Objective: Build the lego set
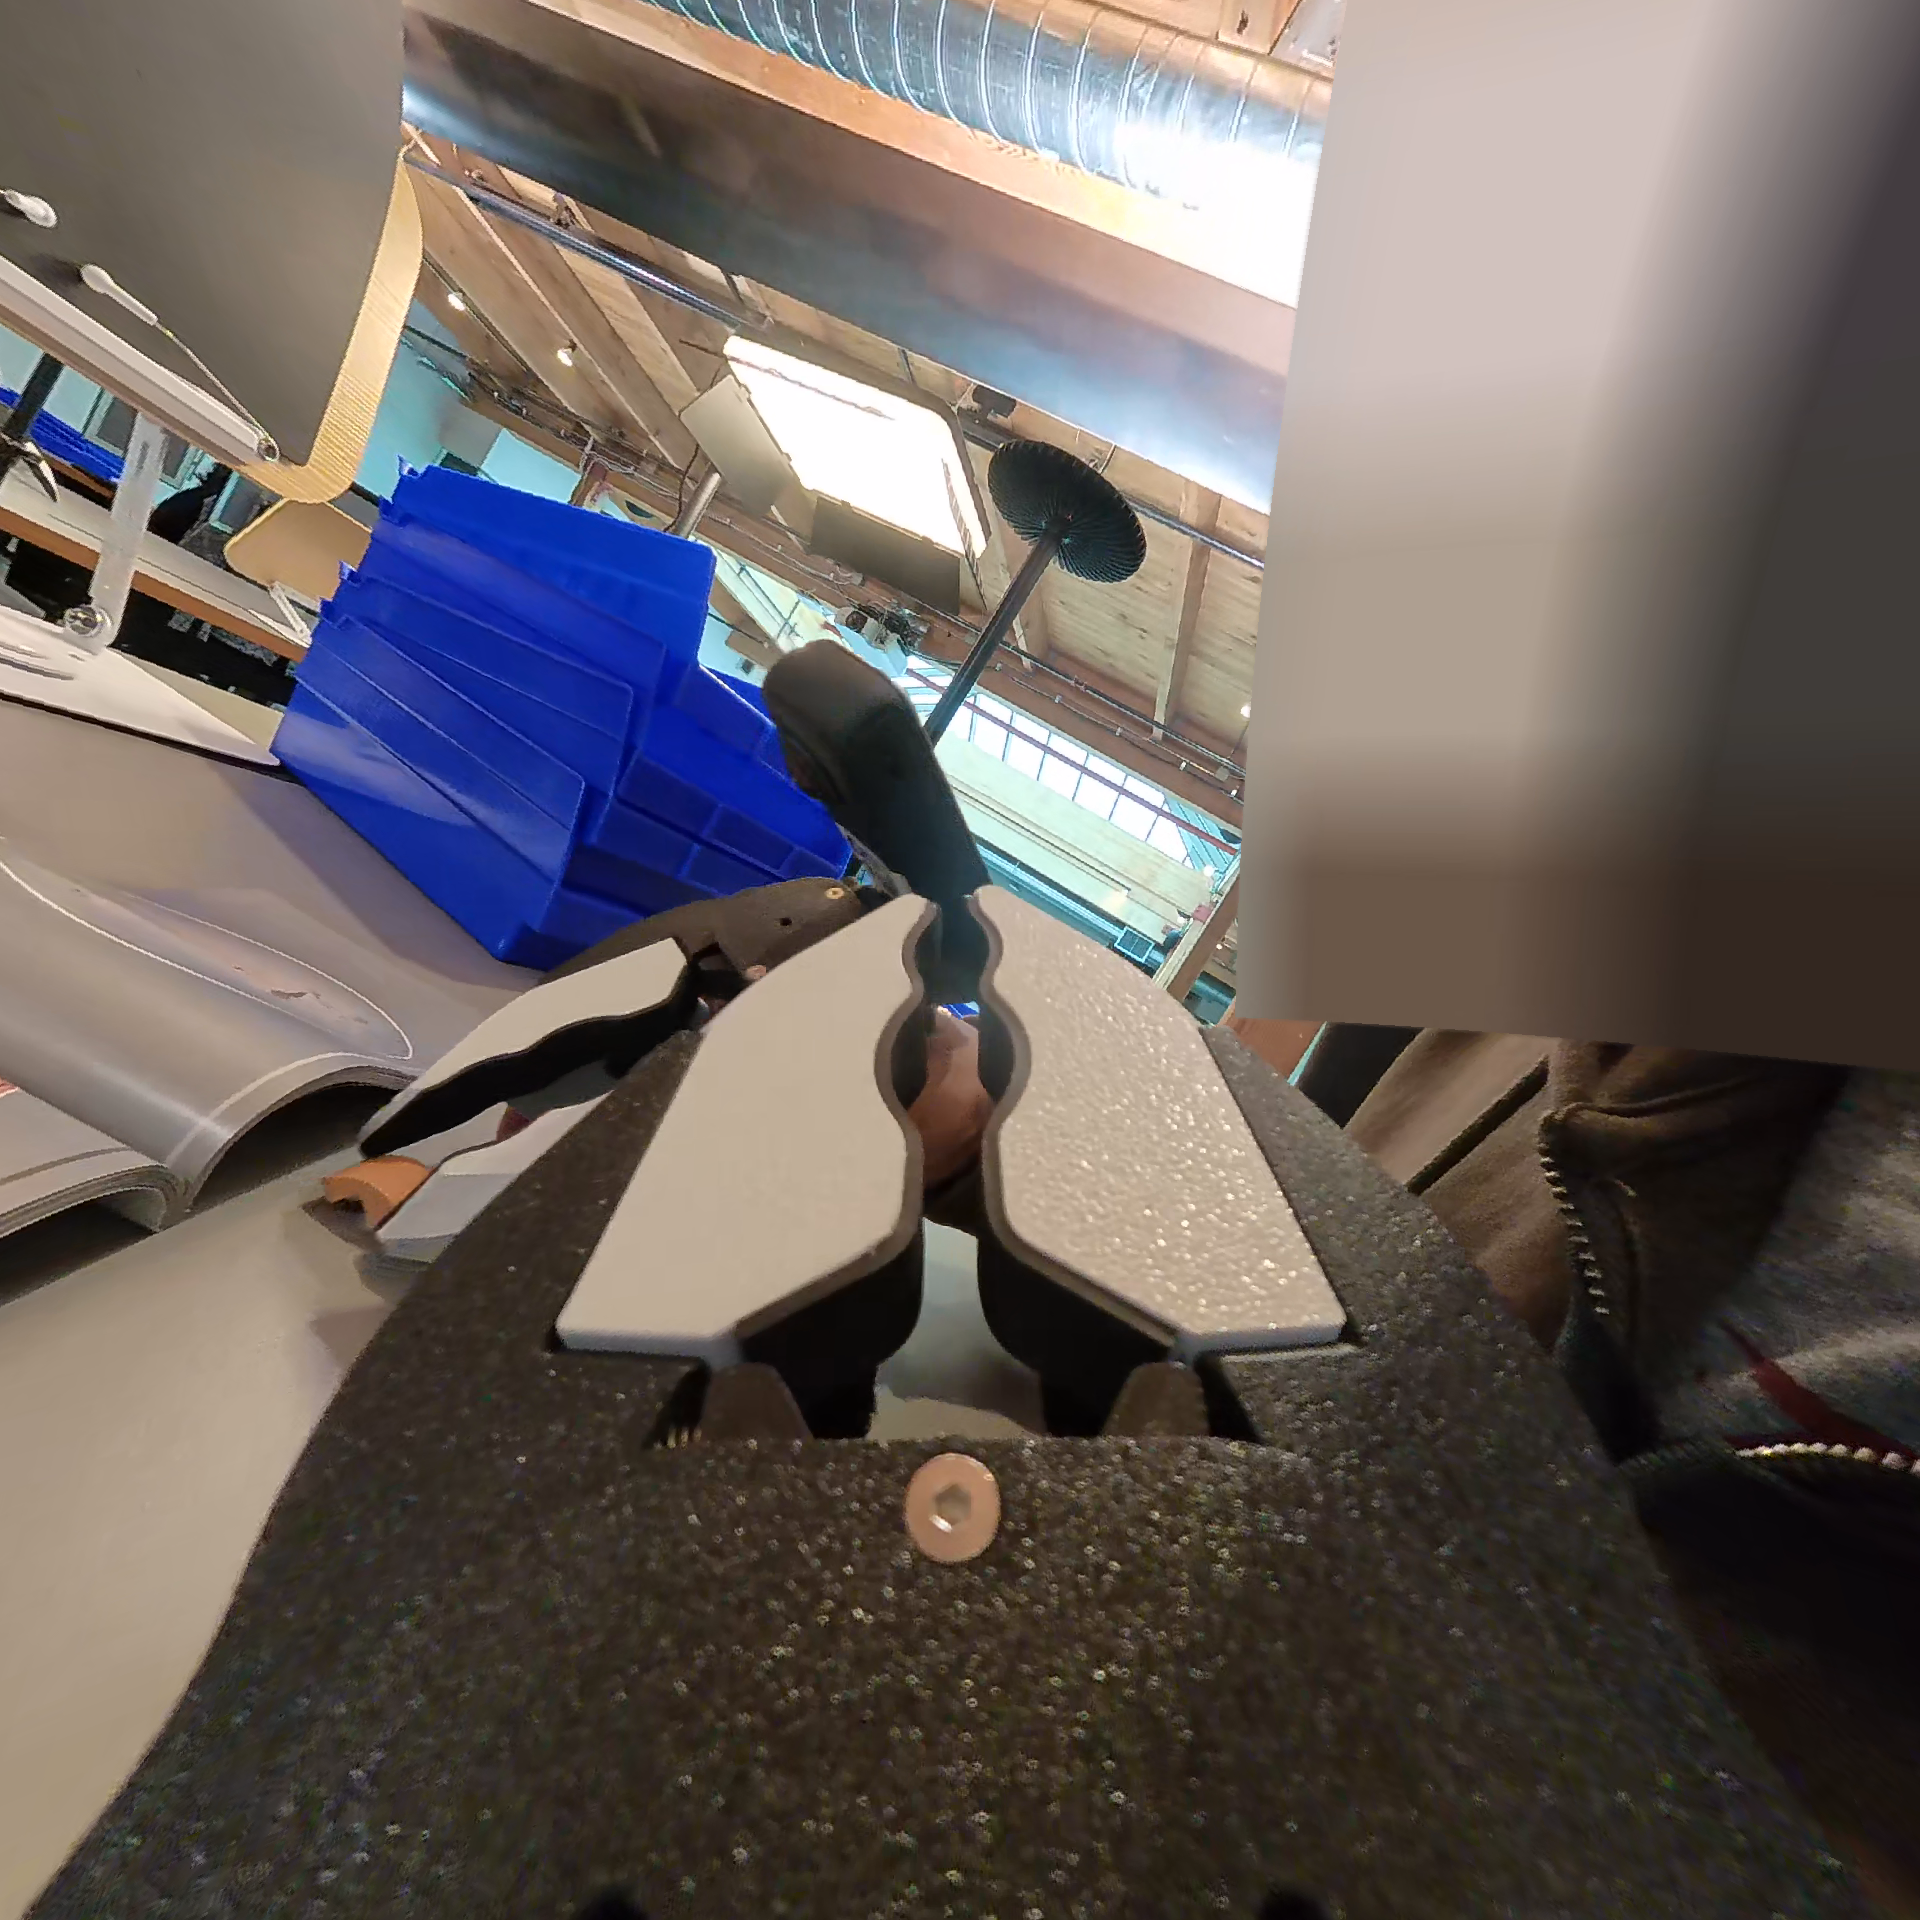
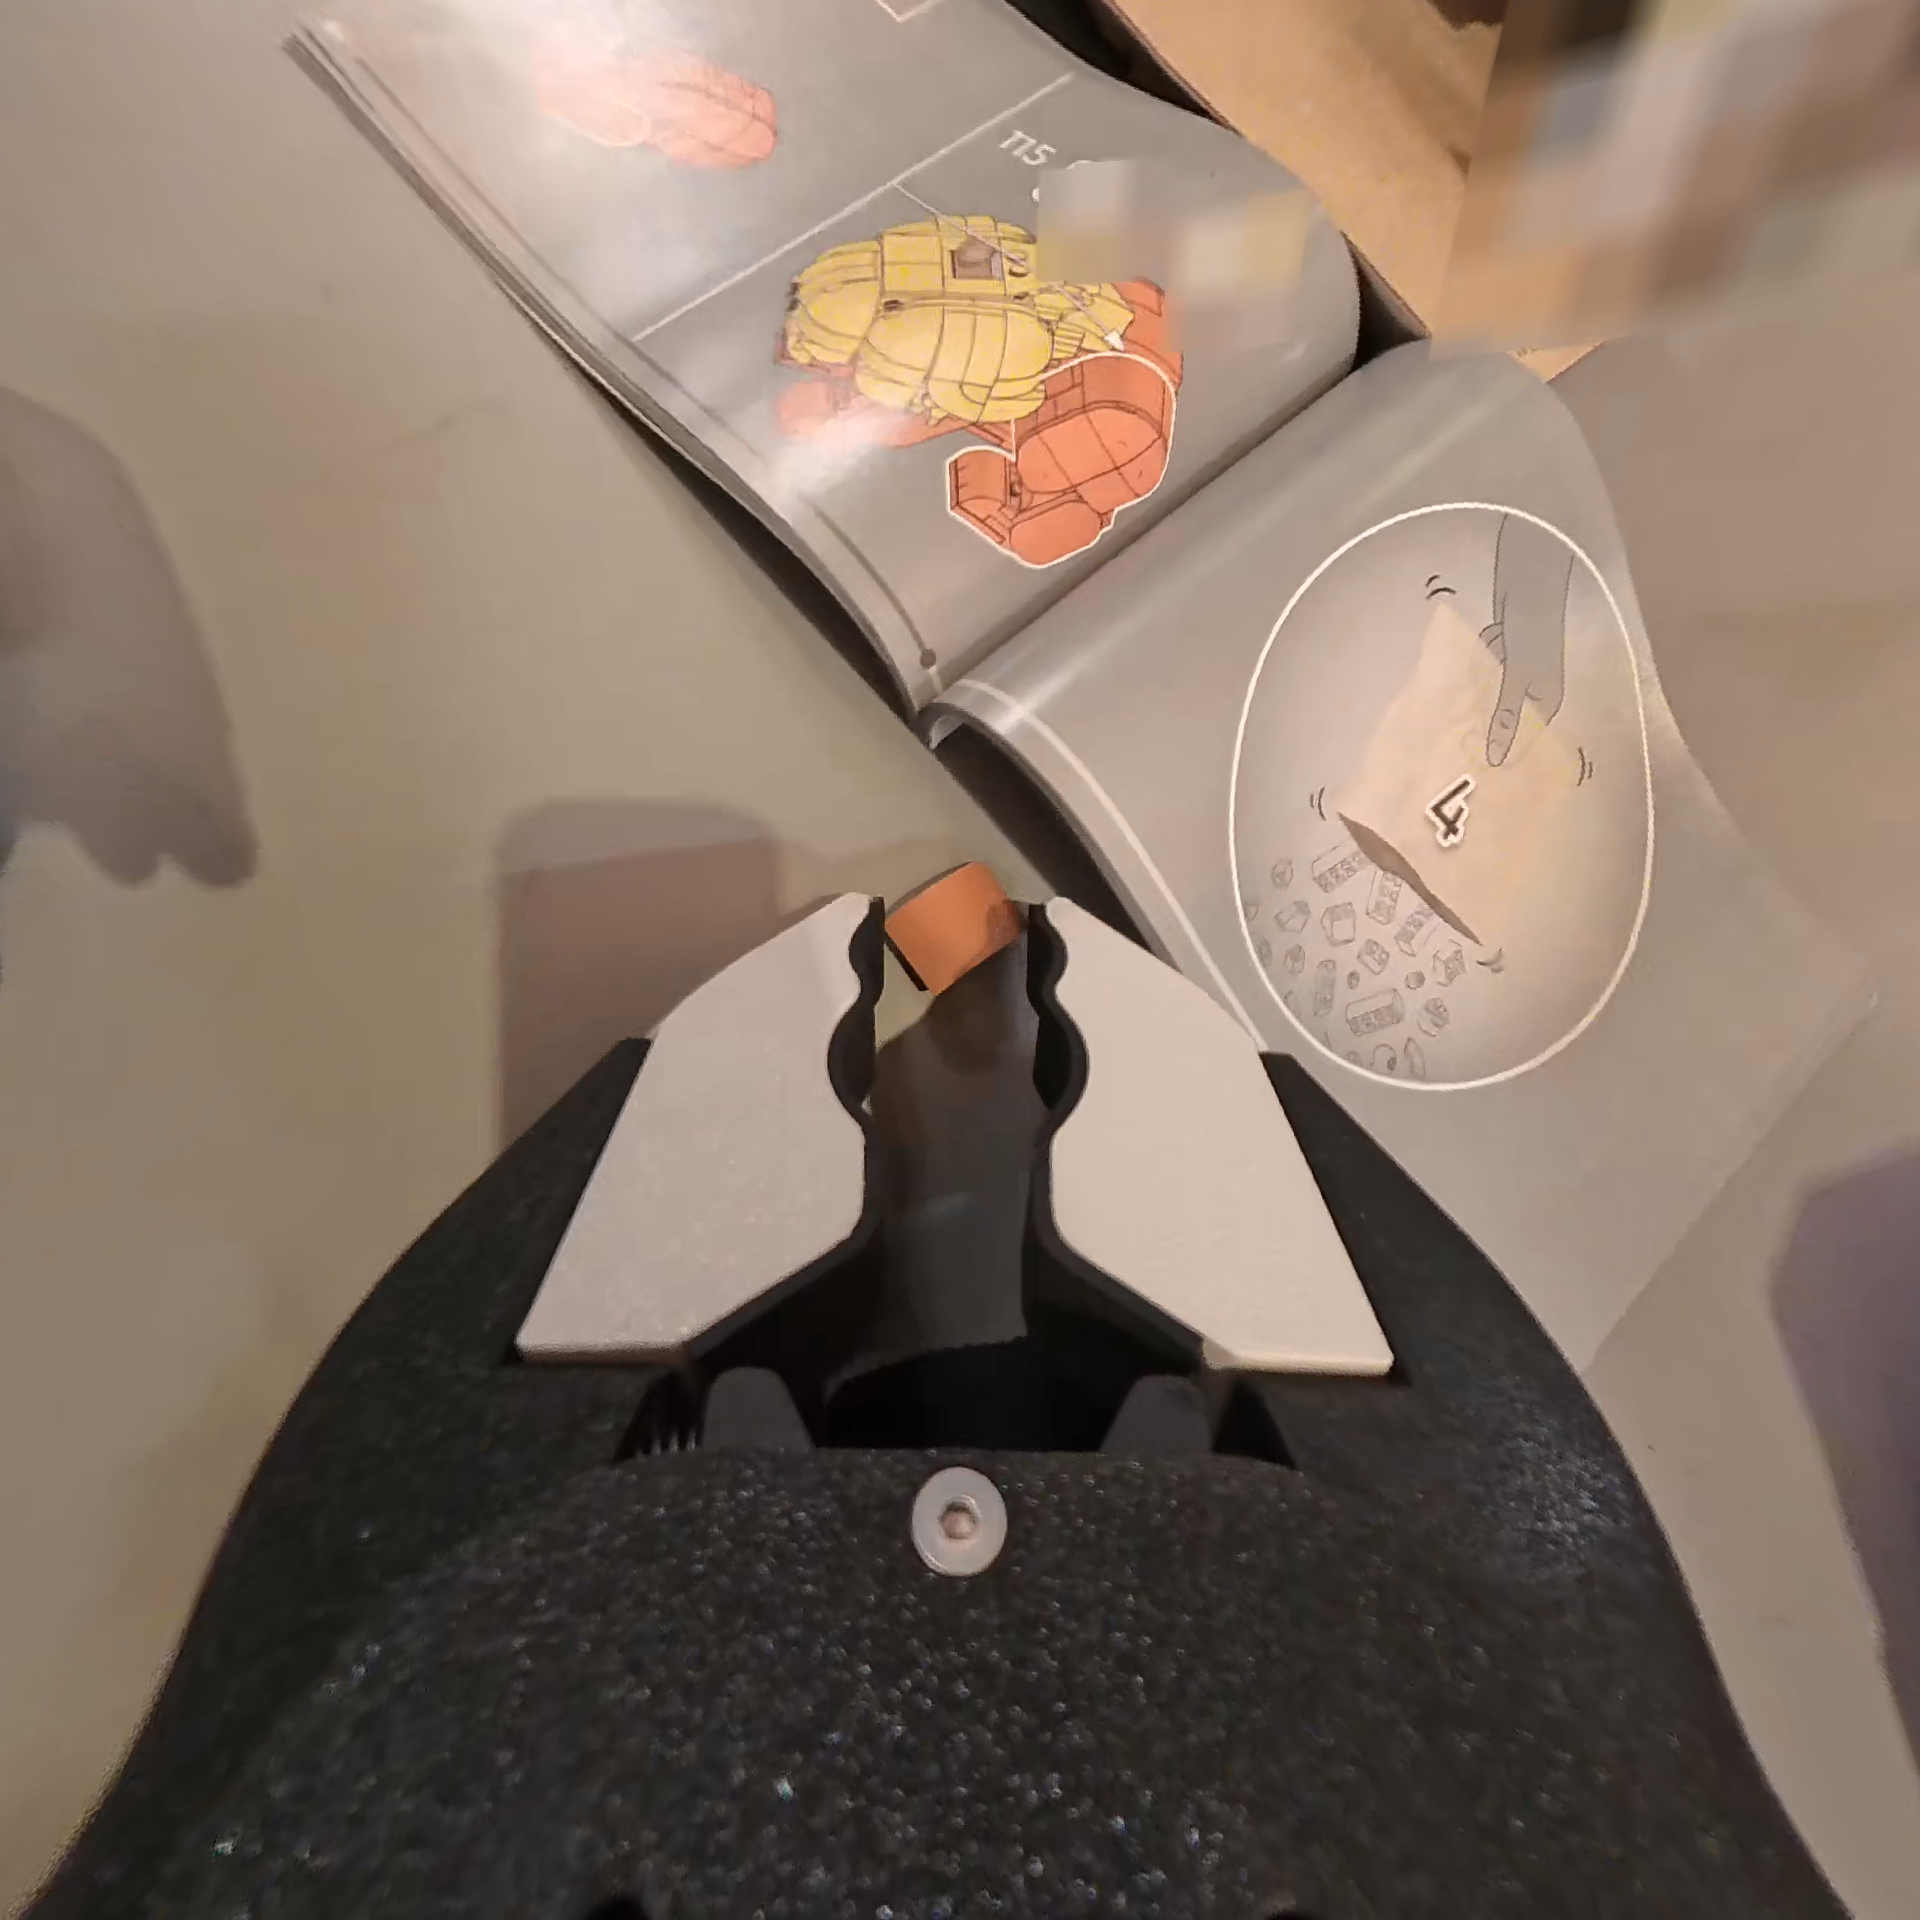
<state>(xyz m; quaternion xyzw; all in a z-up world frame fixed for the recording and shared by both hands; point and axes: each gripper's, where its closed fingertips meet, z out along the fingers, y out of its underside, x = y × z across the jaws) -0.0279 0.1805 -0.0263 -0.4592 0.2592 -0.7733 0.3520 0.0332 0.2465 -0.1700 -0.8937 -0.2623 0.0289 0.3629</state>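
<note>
Right gripper (image 2: 954,925) clamped on an orange lego piece (image 2: 948,927) above the grey table (image 2: 364,623) beside the open instruction booklet (image 2: 1039,499); left gripper (image 1: 954,914) nearly closed, holding nothing.

an orange lego piece (image 2: 943,928) between grey-faced gripper fingers (image 2: 764,1049); grey booklet (image 2: 1039,416) pages with yellow and orange drawings; blue bins (image 1: 499,748); a plain grey bench (image 2: 312,520).
</note>
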